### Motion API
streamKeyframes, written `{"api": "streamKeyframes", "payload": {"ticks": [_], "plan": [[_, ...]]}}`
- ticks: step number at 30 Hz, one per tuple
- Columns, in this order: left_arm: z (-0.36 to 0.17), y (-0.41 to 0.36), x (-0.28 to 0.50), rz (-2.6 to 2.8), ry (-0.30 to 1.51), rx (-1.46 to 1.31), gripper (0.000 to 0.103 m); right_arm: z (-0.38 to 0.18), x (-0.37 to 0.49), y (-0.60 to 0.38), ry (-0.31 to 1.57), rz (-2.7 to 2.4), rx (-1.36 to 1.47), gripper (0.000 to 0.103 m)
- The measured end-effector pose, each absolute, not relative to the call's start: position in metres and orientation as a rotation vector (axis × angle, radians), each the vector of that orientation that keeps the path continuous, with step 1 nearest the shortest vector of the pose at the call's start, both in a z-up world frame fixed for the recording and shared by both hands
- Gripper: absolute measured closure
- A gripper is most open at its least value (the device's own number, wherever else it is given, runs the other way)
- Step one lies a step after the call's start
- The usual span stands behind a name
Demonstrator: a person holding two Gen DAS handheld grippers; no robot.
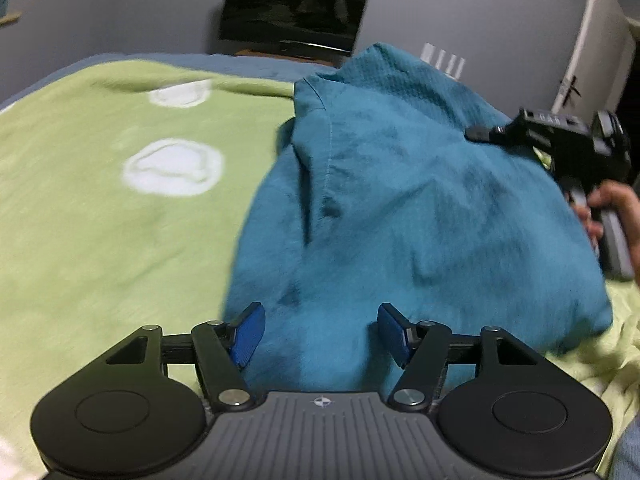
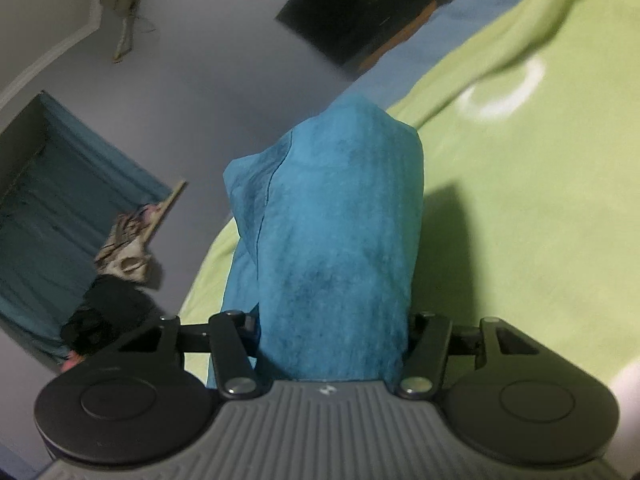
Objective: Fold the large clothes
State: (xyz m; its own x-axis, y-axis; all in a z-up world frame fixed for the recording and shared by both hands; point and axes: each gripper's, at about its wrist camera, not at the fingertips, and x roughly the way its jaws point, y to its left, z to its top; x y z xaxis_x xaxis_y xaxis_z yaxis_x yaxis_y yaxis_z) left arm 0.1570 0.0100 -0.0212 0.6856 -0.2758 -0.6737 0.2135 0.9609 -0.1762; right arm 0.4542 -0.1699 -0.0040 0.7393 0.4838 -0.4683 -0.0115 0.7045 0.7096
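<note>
A large teal garment (image 1: 400, 200) lies bunched on the green bedspread (image 1: 100, 220). My left gripper (image 1: 320, 332) is open, its blue pads (image 1: 249, 332) on either side of the garment's near edge. My right gripper (image 1: 480, 133) reaches onto the garment's far right side, held by a hand. In the right wrist view the garment (image 2: 336, 240) fills the space between the jaws of my right gripper (image 2: 332, 340) and hides the pads; it hangs lifted above the bedspread (image 2: 540, 200).
A dark television (image 1: 292, 12) stands against the grey wall beyond the bed. A white door (image 1: 592, 52) is at the right. A teal curtain (image 2: 52, 208) and a patterned object (image 2: 124, 252) show at the left of the right wrist view.
</note>
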Motion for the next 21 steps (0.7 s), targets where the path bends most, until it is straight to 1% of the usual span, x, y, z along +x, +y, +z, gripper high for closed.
{"api": "streamKeyframes", "payload": {"ticks": [2,3,4,6,8,10,12,16,18,21], "plan": [[-0.024,-0.010,0.165,-0.296,0.771,-0.071,0.039,0.009,0.466,-0.196,0.707,0.256,0.716,0.046],[-0.025,-0.021,0.168,-0.302,0.771,-0.053,0.039,0.011,0.474,-0.207,0.731,0.223,0.702,0.041],[-0.027,-0.031,0.170,-0.305,0.771,-0.031,0.039,0.013,0.481,-0.217,0.760,0.176,0.685,0.031],[-0.028,-0.047,0.173,-0.320,0.761,-0.006,0.038,0.009,0.492,-0.225,0.831,0.054,0.624,0.021],[-0.030,-0.058,0.174,-0.322,0.752,0.026,0.038,0.006,0.490,-0.224,0.815,0.018,0.557,0.015],[-0.032,-0.061,0.176,-0.318,0.748,0.052,0.038,0.012,0.485,-0.215,0.713,-0.005,0.468,0.014],[-0.035,-0.059,0.176,-0.317,0.747,0.050,0.037,0.012,0.486,-0.214,0.651,-0.045,0.442,0.014],[-0.040,-0.050,0.175,-0.288,0.754,0.023,0.037,0.014,0.496,-0.205,0.604,-0.178,0.416,0.014],[-0.041,-0.048,0.173,-0.284,0.761,0.031,0.037,0.020,0.485,-0.205,0.564,-0.217,0.346,0.015],[-0.040,-0.046,0.170,-0.284,0.761,0.026,0.035,0.036,0.458,-0.168,0.510,-0.131,0.222,0.016]]}}
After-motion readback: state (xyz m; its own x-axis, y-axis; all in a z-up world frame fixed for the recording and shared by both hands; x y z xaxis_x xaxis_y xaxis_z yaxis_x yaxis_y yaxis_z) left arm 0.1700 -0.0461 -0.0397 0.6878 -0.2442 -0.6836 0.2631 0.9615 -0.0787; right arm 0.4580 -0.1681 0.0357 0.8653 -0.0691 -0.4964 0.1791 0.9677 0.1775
